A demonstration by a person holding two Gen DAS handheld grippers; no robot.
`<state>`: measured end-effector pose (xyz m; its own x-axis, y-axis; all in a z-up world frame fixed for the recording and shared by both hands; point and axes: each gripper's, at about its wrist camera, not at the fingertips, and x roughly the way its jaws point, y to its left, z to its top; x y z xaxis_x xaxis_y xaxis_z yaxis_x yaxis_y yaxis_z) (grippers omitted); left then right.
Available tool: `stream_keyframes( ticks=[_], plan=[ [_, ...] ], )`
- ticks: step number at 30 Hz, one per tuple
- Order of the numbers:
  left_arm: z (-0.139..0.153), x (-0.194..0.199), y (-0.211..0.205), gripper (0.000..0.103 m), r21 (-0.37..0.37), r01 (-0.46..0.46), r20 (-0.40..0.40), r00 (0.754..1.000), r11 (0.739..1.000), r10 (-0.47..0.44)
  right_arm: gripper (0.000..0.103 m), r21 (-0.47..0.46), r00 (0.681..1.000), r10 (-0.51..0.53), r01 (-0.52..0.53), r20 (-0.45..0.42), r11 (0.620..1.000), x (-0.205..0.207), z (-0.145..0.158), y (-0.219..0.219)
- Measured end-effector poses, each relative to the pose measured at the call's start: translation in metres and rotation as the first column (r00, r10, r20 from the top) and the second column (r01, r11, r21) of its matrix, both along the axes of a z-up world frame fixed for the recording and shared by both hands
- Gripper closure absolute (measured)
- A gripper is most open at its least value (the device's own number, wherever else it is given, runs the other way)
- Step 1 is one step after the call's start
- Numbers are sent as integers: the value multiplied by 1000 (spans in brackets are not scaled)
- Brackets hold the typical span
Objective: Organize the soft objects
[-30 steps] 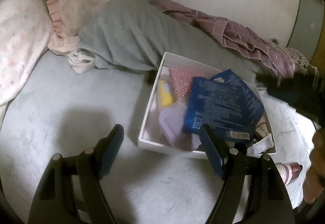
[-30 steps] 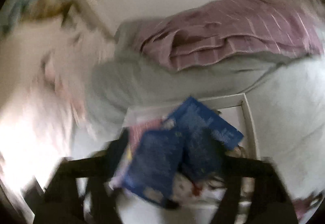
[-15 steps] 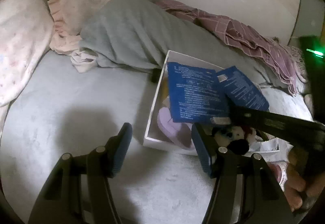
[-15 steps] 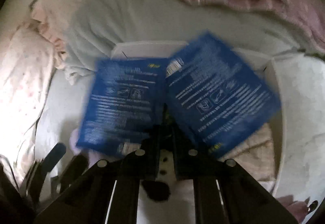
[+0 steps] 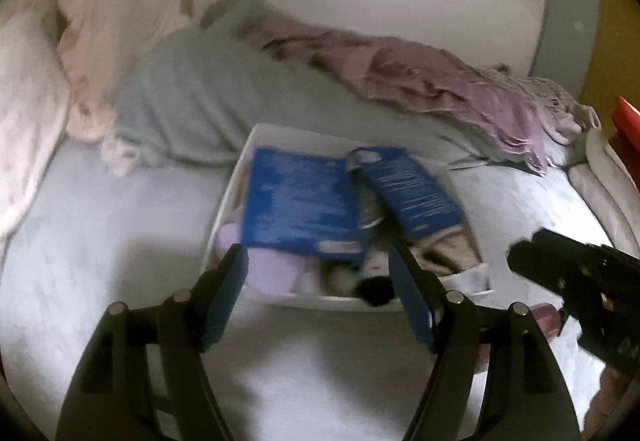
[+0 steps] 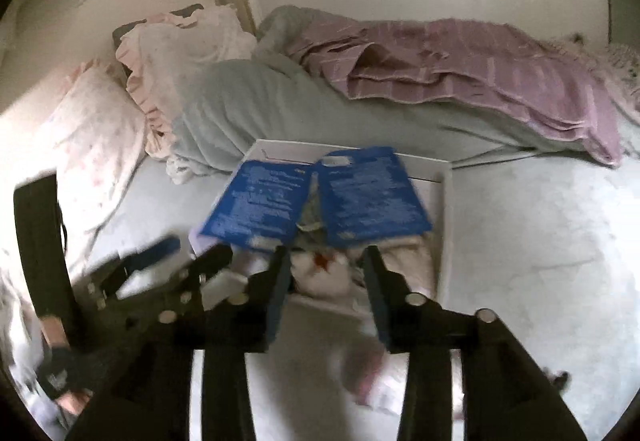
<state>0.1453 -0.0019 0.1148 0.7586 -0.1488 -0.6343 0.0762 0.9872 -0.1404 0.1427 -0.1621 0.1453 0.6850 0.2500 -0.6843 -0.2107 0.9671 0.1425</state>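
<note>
A white box (image 5: 256, 137) (image 6: 446, 201) sits on the pale bed sheet. Two blue packets (image 5: 300, 205) (image 6: 372, 197) lie on top of its contents. Beneath them are a lilac soft item (image 5: 268, 269), a black-and-white plush toy (image 5: 372, 277) (image 6: 324, 273) and a beige cloth (image 5: 444, 253). My left gripper (image 5: 318, 265) is open and empty, just in front of the box's near edge. My right gripper (image 6: 326, 265) is open and empty, above the box's near edge over the plush; it also shows at the right of the left wrist view (image 5: 576, 281).
A grey-green blanket (image 5: 224, 105) and a purple plaid cloth (image 5: 432, 81) are heaped behind the box against the wall. Pink ruffled pillows (image 6: 100, 129) lie at the left. A small pink item (image 5: 548, 321) lies on the sheet right of the box.
My right gripper was shut over the plush in the box; it has opened, pulled back and is empty. The plush stays in the box. My left gripper moved closer to the box.
</note>
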Motion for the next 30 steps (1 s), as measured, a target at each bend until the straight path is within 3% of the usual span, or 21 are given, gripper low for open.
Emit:
stream_keyframes(
  ticks=[3,5,8,16,20,22,25,30],
  plan=[
    [18,-24,-17,29,-22,33,56,998,999,-32,54,34,999,-17,16,39,999,-32,14,-29],
    [24,-44,-22,29,-44,33,68,997,998,-30,36,64,997,-31,26,72,998,-54,20,-45],
    [23,-70,-27,29,-13,10,28,1000,1000,-10,23,79,991,-49,40,123,996,-83,22,-59],
    [7,-129,-7,29,38,-53,-14,998,998,54,22,75,995,-24,17,101,997,-134,-4,-65],
    [8,-154,-3,28,41,-90,57,994,995,88,22,79,987,-41,29,155,996,-158,-12,-62],
    [3,-160,-1,21,35,-105,82,991,994,102,22,62,976,-73,62,206,996,-167,-18,-59],
    [-15,-161,-6,20,36,-104,67,993,994,101,22,13,966,-80,79,247,997,-173,-36,-51],
    [-50,-164,-24,20,84,-103,48,994,991,99,22,-54,977,-59,71,204,996,-173,-79,-34]
  ],
)
